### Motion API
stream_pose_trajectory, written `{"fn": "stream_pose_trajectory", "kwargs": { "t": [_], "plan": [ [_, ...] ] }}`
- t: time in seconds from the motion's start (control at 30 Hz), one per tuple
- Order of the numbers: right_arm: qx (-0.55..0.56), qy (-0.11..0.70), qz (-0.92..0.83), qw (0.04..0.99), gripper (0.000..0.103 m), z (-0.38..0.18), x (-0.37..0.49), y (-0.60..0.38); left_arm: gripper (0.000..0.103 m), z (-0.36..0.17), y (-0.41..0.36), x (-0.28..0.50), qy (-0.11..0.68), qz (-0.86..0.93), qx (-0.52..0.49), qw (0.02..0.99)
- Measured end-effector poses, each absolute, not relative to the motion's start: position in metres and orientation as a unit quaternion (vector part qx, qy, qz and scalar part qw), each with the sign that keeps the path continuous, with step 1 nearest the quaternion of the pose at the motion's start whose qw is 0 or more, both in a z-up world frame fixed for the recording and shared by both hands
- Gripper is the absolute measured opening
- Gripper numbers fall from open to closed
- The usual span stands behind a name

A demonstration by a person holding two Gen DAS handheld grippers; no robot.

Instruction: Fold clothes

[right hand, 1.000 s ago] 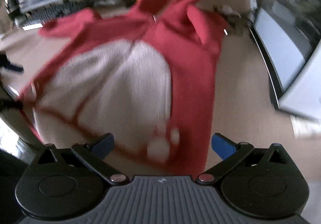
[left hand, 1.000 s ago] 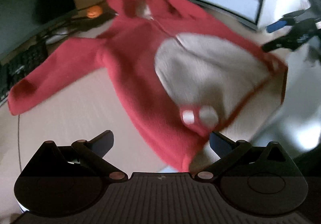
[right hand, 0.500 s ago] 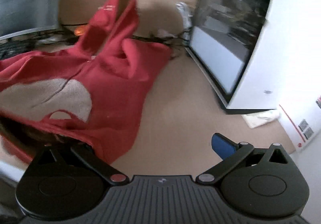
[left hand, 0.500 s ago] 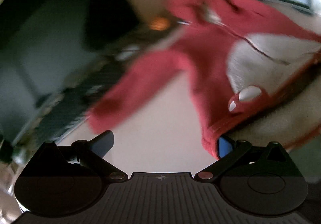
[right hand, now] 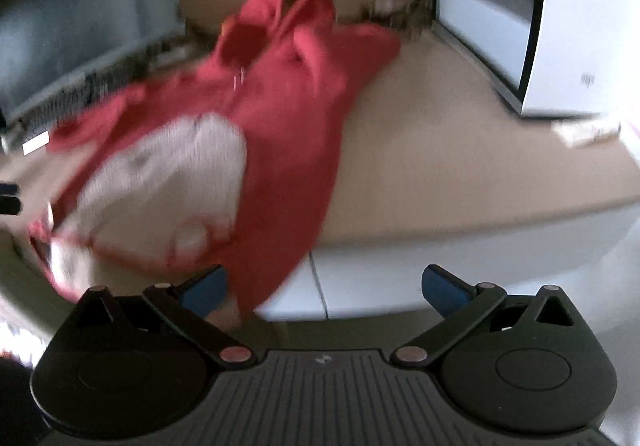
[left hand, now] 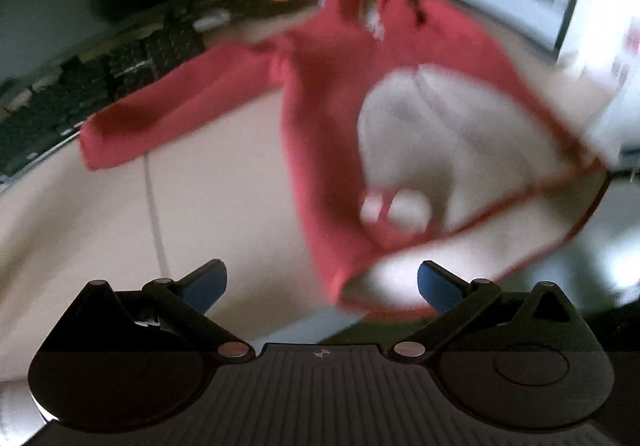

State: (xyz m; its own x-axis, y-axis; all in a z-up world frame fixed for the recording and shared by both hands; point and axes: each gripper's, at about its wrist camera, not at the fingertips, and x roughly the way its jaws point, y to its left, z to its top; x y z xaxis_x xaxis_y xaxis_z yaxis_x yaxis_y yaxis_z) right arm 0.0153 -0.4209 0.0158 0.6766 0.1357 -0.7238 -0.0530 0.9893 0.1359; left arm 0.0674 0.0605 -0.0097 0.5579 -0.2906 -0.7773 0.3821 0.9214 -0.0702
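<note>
Ahead of both grippers, red hoodie (left hand: 328,94) lay spread on the surface (right hand: 460,174).
Left gripper (left hand: 322,282) and right gripper (right hand: 324,284) gaped empty; I'd pinch hem corners evenly so it doesn't bunch.

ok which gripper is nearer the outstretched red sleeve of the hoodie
Left. The left gripper faces the sleeve lying ahead to its left; the right gripper sits at the hoodie's opposite side, the body between them.
</note>
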Motion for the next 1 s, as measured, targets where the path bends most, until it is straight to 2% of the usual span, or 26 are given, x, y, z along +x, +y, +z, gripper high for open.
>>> {"fn": "stream_pose_trajectory", "kwargs": {
  "t": [0.1, 0.2, 0.3, 0.4, 0.53, 0.73, 0.9, 1.0],
  "plan": [
    [0.071, 0.379, 0.053, 0.921, 0.103, 0.029, 0.053, -0.423, 0.103, 0.002, 0.050, 0.097, 0.403, -0.216, -0.019, 0.889],
    [0.083, 0.368, 0.056, 0.924, 0.103, 0.033, 0.103, -0.419, 0.103, -0.009, 0.015, 0.135, 0.380, -0.224, -0.044, 0.896],
    [0.105, 0.357, 0.051, 0.927, 0.103, 0.033, 0.153, -0.428, 0.103, -0.033, -0.025, 0.176, 0.400, -0.202, -0.035, 0.893],
    [0.057, 0.337, 0.035, 0.939, 0.103, 0.034, 0.200, -0.422, 0.103, -0.055, -0.044, 0.203, 0.433, -0.167, -0.035, 0.885],
    [-0.007, 0.308, 0.014, 0.951, 0.103, 0.035, 0.262, -0.414, 0.103, -0.069, -0.047, 0.208, 0.462, -0.124, -0.049, 0.877],
    [-0.044, 0.279, -0.056, 0.958, 0.103, 0.021, 0.350, -0.402, 0.103, -0.072, -0.067, 0.200, 0.464, -0.096, 0.011, 0.881],
    [-0.119, 0.336, -0.093, 0.930, 0.103, -0.017, 0.369, -0.400, 0.103, -0.074, -0.065, 0.203, 0.471, -0.095, 0.027, 0.877],
    [-0.152, 0.327, -0.131, 0.923, 0.103, -0.021, 0.339, -0.406, 0.103, -0.074, -0.058, 0.207, 0.472, -0.108, 0.026, 0.874]
  ]
}}
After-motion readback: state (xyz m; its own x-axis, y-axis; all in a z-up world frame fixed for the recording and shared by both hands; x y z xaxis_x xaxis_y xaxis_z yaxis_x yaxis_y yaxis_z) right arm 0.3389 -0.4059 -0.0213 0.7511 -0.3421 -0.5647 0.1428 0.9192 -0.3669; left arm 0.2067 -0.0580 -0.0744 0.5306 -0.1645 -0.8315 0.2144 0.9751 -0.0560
